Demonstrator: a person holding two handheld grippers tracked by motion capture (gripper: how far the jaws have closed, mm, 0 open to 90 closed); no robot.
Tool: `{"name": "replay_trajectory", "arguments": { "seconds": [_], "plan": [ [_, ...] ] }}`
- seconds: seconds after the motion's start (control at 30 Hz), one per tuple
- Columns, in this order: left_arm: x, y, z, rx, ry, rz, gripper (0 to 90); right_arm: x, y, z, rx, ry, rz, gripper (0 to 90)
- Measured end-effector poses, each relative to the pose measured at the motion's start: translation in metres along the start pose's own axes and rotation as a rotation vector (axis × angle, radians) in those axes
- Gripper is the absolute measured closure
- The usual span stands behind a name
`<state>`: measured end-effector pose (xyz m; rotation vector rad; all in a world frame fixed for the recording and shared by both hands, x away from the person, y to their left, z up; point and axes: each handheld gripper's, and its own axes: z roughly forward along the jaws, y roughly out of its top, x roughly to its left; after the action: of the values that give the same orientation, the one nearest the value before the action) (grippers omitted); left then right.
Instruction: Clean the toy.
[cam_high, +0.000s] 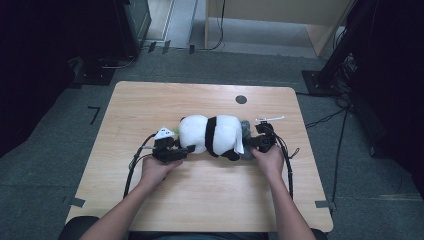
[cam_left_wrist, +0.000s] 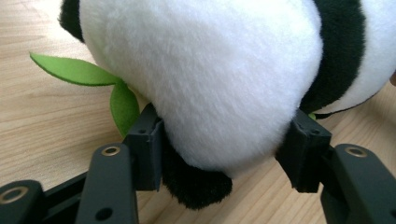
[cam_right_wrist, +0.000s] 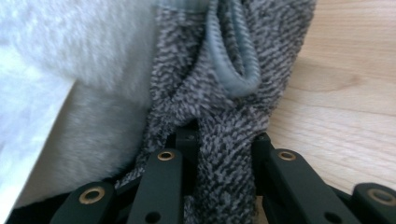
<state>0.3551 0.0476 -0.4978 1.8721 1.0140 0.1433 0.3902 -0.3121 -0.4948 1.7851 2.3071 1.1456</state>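
A black-and-white panda plush (cam_high: 210, 134) lies on its side in the middle of the wooden table (cam_high: 150, 105). A green felt leaf (cam_left_wrist: 74, 70) sticks out beneath it. My left gripper (cam_high: 172, 148) is at the plush's left end; in the left gripper view its jaws (cam_left_wrist: 224, 149) are pressed into the white fur (cam_left_wrist: 210, 84) from both sides. A grey knitted cloth (cam_high: 245, 131) is bunched at the plush's right end. My right gripper (cam_high: 260, 142) is shut on a fold of that cloth (cam_right_wrist: 224, 121), seen close up between its fingers (cam_right_wrist: 261, 144).
A small white object (cam_high: 269, 119) lies on the table just behind the right gripper. A round black hole (cam_high: 241, 99) sits near the far edge. Cables trail from both grippers towards the front. Dark equipment (cam_high: 350, 60) stands on the floor beyond the table.
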Motion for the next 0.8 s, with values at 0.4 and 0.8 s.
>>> {"name": "replay_trajectory", "arguments": {
  "seconds": [0.4, 0.8],
  "plan": [
    [-0.015, -0.005, -0.015, -0.008, 0.025, -0.025, 45.1, 0.021, 0.019, -0.081, -0.291, 0.057, -0.072, 76.5],
    [-0.015, -0.01, -0.015, -0.032, 0.012, 0.062, 30.1, 0.058, 0.029, -0.057, -0.19, 0.088, -0.203, 76.5]
  ]
}}
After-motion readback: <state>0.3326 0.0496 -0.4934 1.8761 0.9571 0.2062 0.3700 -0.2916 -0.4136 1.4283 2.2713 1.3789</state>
